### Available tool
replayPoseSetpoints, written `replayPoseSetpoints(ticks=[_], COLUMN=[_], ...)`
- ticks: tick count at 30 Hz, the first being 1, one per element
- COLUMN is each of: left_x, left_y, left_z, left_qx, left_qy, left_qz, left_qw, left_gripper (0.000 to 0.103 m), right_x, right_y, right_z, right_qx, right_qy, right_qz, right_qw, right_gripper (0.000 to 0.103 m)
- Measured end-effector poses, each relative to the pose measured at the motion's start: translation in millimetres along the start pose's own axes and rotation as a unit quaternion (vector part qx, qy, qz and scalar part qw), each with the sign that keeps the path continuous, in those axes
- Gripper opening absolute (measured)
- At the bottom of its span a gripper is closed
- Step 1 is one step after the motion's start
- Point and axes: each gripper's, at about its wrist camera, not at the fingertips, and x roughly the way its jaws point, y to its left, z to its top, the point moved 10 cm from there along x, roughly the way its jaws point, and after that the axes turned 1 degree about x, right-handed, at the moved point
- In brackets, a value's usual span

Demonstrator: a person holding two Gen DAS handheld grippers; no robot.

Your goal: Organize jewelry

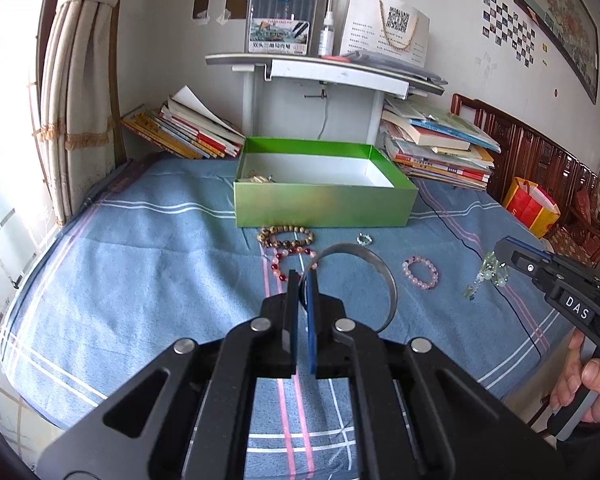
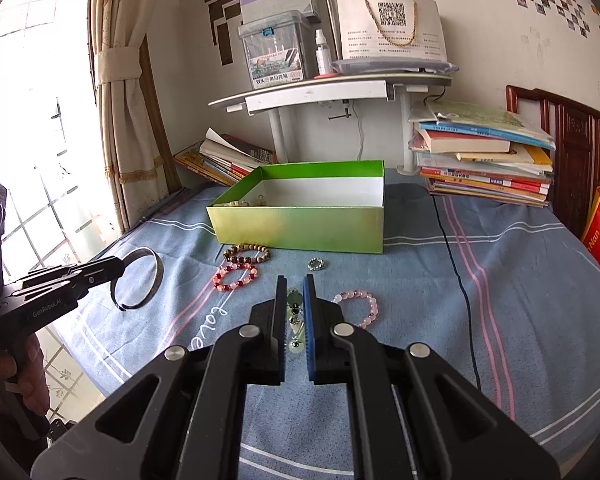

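Note:
My left gripper (image 1: 304,280) is shut on a silver bangle (image 1: 374,264) and holds it above the blue cloth; the bangle also shows in the right wrist view (image 2: 156,276). My right gripper (image 2: 294,284) is shut on a pale green bead piece (image 2: 294,304), which also shows in the left wrist view (image 1: 488,276). A green box (image 1: 324,204) with a few small items in its left corner stands behind. On the cloth lie a brown bead bracelet (image 1: 286,236), a red-and-pink bracelet (image 2: 236,276), a pink bracelet (image 1: 420,272) and a small silver ring (image 1: 364,239).
Stacks of books (image 1: 440,148) lie right and left (image 1: 184,128) of a white desk stand (image 1: 320,68) behind the box. A black cable (image 2: 456,280) runs across the cloth at the right. A curtain (image 1: 76,92) and window are at the left. A wooden headboard (image 1: 540,152) is at the right.

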Motion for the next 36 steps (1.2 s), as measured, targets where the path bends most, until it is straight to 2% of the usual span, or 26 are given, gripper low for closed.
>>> replayPoseSetpoints(ticks=[3,6,11,16,19,21,22,23,24,25,27,30,34,36], left_x=[12,24,61,101,124,139,147,149,149,150,147,127,122,127], left_y=[-3,-9,-18,-18,-12,-10,-4,2,10,13,17,20,14,10], left_z=[1,20,86,162,192,199,203,204,201,194,167,119,40,13], left_qx=[0.000,0.009,0.045,0.071,0.066,0.069,0.066,0.057,0.045,0.038,0.038,0.057,0.064,0.070], left_qy=[0.015,0.017,0.007,-0.003,0.003,0.013,0.007,-0.005,-0.013,-0.007,0.014,0.022,0.082,0.104], left_qz=[-0.014,-0.024,-0.024,-0.002,0.008,0.013,0.029,0.043,0.056,0.057,0.044,0.050,0.046,0.046], left_qw=[0.9998,0.9995,0.9987,0.9974,0.9978,0.9974,0.9974,0.9974,0.9974,0.9976,0.9982,0.9969,0.9935,0.9911], left_gripper=[0.005,0.006,0.002,0.001,0.003,0.040,0.077,0.087,0.087,0.087,0.087,0.087,0.087,0.085], right_x=[11,25,56,107,146,170,184,197,207,208,201,167,106,79], right_y=[-3,-6,-8,-13,-18,-25,-31,-36,-46,-55,-64,-69,-67,-58], right_z=[2,23,85,142,162,168,170,170,170,170,165,151,119,96], right_qx=[0.003,0.004,-0.021,-0.031,-0.027,-0.015,-0.009,-0.006,-0.002,0.003,0.022,0.055,0.073,0.082], right_qy=[0.009,0.009,-0.016,-0.013,-0.002,0.001,0.005,0.011,0.010,-0.003,-0.012,-0.028,-0.058,-0.066], right_qz=[0.005,0.014,0.012,0.015,0.012,0.009,0.002,-0.003,-0.017,-0.033,-0.035,-0.010,0.003,0.015], right_qw=[1.000,1.000,1.000,0.999,1.000,1.000,1.000,1.000,1.000,0.999,0.999,0.998,0.996,0.994], right_gripper=[0.008,0.008,0.008,0.008,0.008,0.009,0.023,0.055,0.069,0.078,0.078,0.079,0.086,0.086])
